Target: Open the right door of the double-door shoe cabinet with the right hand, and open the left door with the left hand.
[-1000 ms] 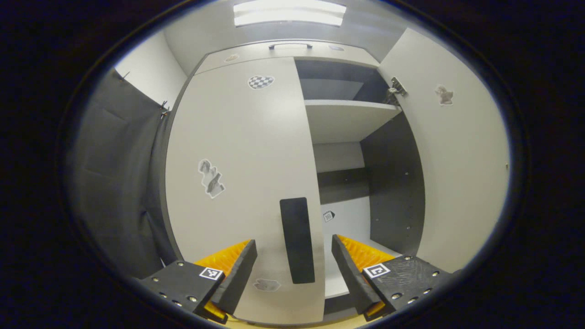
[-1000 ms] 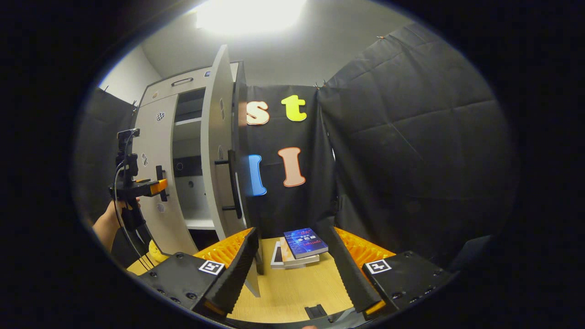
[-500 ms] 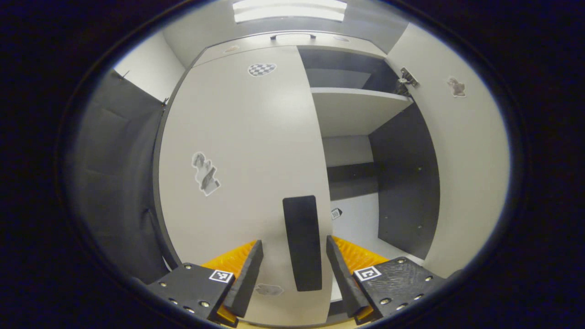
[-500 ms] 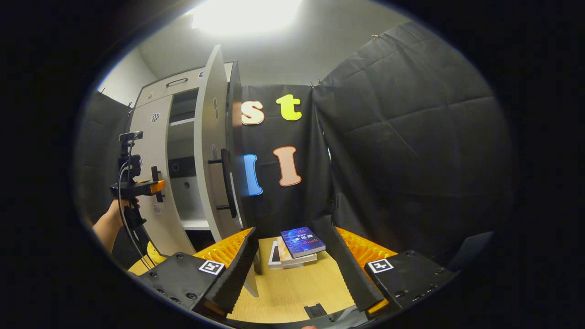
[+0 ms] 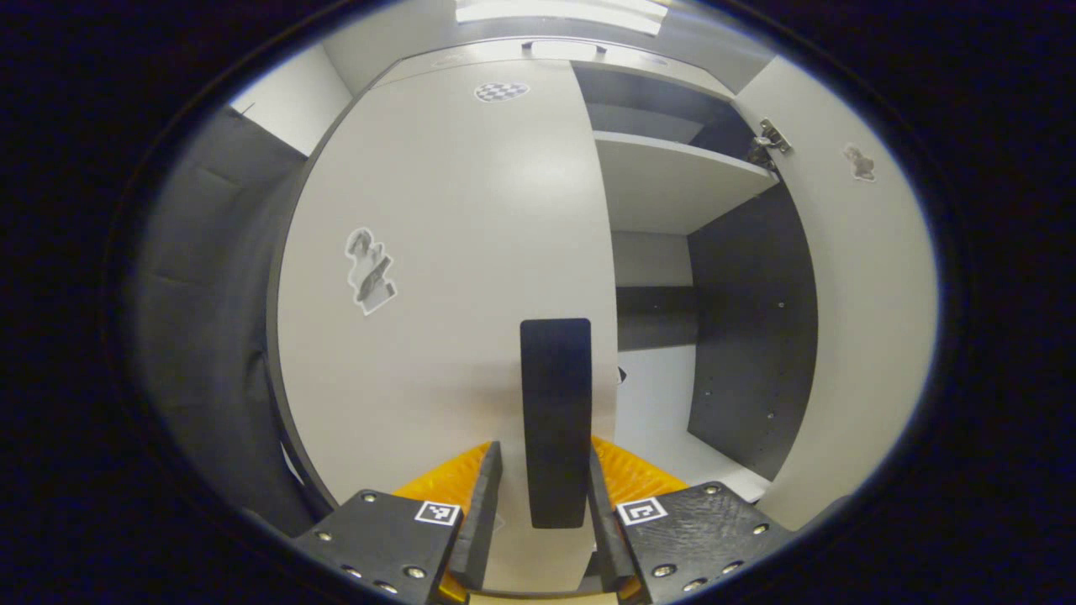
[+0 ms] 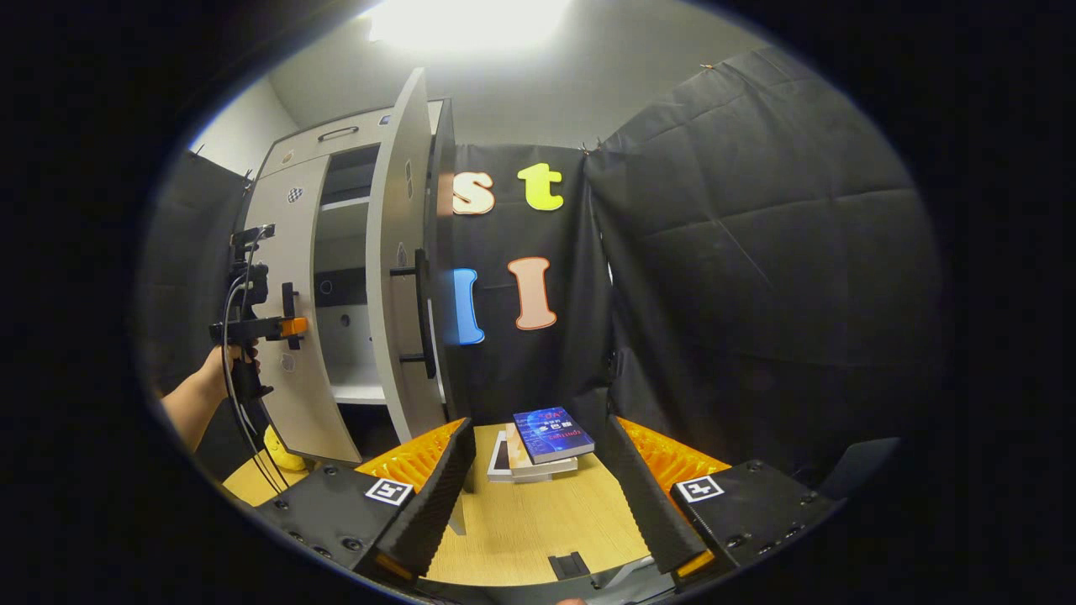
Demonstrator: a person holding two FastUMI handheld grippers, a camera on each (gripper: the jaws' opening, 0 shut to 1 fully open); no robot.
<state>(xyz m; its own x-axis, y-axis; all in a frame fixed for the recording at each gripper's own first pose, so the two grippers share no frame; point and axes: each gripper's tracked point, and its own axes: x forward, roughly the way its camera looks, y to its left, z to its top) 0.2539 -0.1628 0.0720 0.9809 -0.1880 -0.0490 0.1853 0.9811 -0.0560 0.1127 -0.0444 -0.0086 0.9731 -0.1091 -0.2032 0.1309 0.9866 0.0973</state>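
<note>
1. Left gripper view: the left gripper [image 5: 538, 525] has closed in since a second ago, its fingers now narrowed around the handle [image 5: 555, 420] of the shut left door [image 5: 445, 252]; contact is unclear.
2. Right gripper view: the right gripper [image 6: 538, 496] hangs spread and empty, clear of the open right door [image 6: 403, 277].
3. Pulling the left door comes next.

a stack of books [image 6: 542, 441] lies on the wooden table [image 6: 538, 538].

Smooth matt left door [image 5: 454, 252], matt black handle [image 5: 555, 420], wood-grain tabletop [image 6: 546, 529].
</note>
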